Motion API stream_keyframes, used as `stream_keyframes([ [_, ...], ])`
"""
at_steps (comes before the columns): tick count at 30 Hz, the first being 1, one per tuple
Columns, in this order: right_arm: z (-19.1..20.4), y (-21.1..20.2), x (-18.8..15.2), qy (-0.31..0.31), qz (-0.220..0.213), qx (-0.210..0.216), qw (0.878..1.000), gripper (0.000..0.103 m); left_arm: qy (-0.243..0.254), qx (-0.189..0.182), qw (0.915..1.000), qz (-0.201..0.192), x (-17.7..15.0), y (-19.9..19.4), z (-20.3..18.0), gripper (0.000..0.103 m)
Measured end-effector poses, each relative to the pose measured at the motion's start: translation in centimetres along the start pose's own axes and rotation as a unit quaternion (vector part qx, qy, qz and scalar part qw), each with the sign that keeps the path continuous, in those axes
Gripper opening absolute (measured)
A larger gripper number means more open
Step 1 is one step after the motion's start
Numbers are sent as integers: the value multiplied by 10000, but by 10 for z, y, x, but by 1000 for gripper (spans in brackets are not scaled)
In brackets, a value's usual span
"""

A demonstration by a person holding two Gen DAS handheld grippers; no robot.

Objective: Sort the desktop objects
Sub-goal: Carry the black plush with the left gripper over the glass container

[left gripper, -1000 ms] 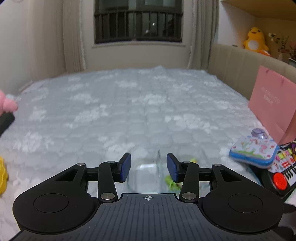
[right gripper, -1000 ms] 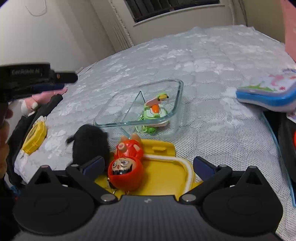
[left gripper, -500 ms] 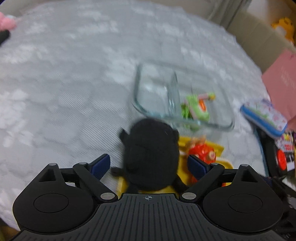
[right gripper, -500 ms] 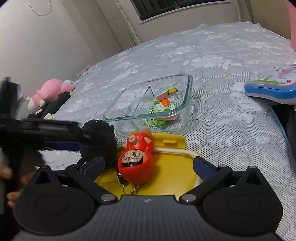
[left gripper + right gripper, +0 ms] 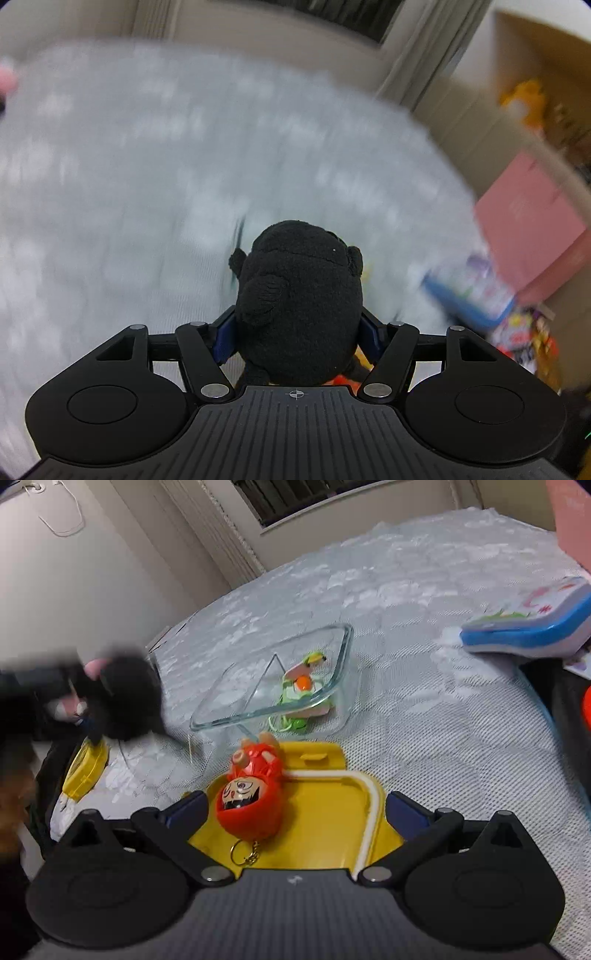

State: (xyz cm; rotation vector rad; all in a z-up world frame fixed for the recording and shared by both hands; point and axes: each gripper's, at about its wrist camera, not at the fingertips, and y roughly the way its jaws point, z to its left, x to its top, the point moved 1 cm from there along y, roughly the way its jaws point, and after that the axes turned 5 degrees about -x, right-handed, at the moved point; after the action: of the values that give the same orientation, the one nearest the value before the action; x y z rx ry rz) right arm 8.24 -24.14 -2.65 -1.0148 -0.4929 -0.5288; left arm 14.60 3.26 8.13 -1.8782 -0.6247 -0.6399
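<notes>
Left gripper (image 5: pixel 297 334) now clamping black plush (image 5: pixel 299 302), lifted off yellow lid (image 5: pixel 317 834), right gripper (image 5: pixel 295 808) open

Lay on lid (image 5: pixel 317 834) on bed (image 5: pixel 424 716): doll keychain (image 5: pixel 251 797); at 12 o'clock behind, glass dish (image 5: pixel 332 686) holding toy (image 5: pixel 301 686).

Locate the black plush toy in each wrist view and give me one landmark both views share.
Left wrist view: the black plush toy fills the lower centre, clamped between the blue pads of the left tool.
Right wrist view: the same toy is a blurred dark shape at the left edge, above the mattress.
Shared landmark: the blue-edged illustrated tin case, at right in both views.
</notes>
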Motion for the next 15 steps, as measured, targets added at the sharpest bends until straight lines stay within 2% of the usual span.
stream_keyframes([
  [2, 1, 0, -1, -36, 8, 5, 10000, 103, 477, 246, 9974, -480, 18, -8, -17, 70],
  [4, 1, -1, -2, -68, -2, -13, 10000, 103, 850, 467, 9925, -746, 31, -5, -29, 70],
  [7, 1, -1, -2, -44, -20, -67, 10000, 103, 970, 393, 9921, -695, 42, 15, -36, 70],
  [11, -2, 1, -3, 25, 5, -130, 9999, 103, 642, -252, 9965, -475, 45, 46, -26, 70],
  [13, -1, 1, -3, 6, 13, -154, 9999, 103, 496, -414, 9972, -376, 43, 59, -18, 70],
  [15, -1, 2, -4, -13, 20, -178, 9998, 103, 530, -143, 9980, -310, 39, 71, -12, 70],
])
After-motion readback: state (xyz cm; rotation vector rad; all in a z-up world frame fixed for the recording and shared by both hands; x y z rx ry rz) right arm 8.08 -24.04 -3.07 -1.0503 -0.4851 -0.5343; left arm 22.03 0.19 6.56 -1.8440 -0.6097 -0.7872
